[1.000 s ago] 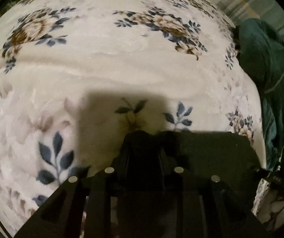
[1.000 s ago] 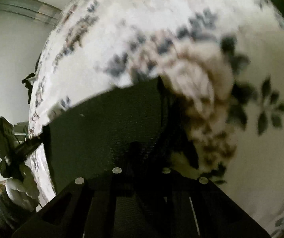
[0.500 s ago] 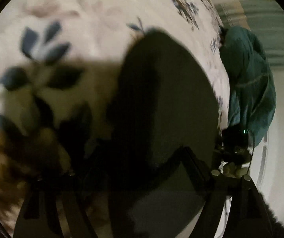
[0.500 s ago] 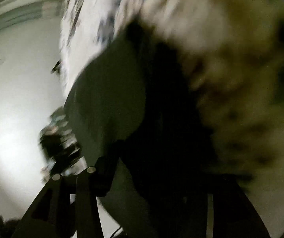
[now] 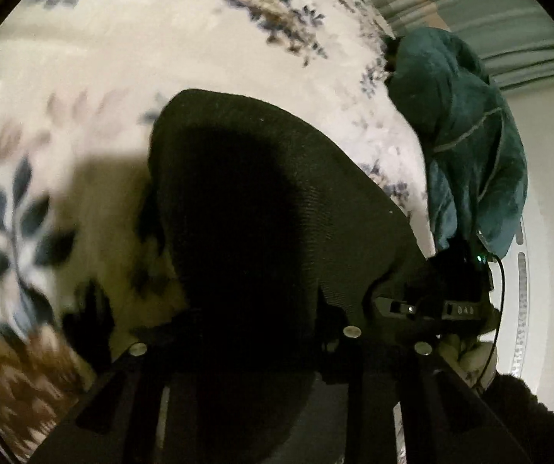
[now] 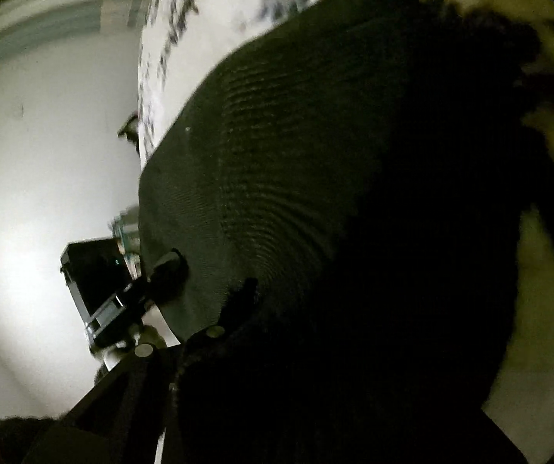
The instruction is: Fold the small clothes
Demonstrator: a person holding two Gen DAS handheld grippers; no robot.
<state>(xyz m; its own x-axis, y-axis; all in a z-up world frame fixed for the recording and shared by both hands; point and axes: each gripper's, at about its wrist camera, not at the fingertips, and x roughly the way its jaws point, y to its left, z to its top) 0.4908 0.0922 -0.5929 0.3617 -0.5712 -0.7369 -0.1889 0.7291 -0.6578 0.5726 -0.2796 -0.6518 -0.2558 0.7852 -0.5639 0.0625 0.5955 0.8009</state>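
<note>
A small dark knitted garment hangs lifted above the floral blanket, stretched between both grippers. My left gripper is shut on one edge of it; the cloth covers the fingers. In the right wrist view the same garment fills most of the frame, and my right gripper is shut on its other edge. The right gripper also shows in the left wrist view, and the left one in the right wrist view.
A teal fleece garment lies heaped at the blanket's right edge. Beyond it are a striped curtain and a pale wall. The blanket's edge drops off on the left of the right wrist view.
Both grippers have lifted the dark garment off the blanket and tilted; it now hangs stretched between them, where a second ago it lay flat.
</note>
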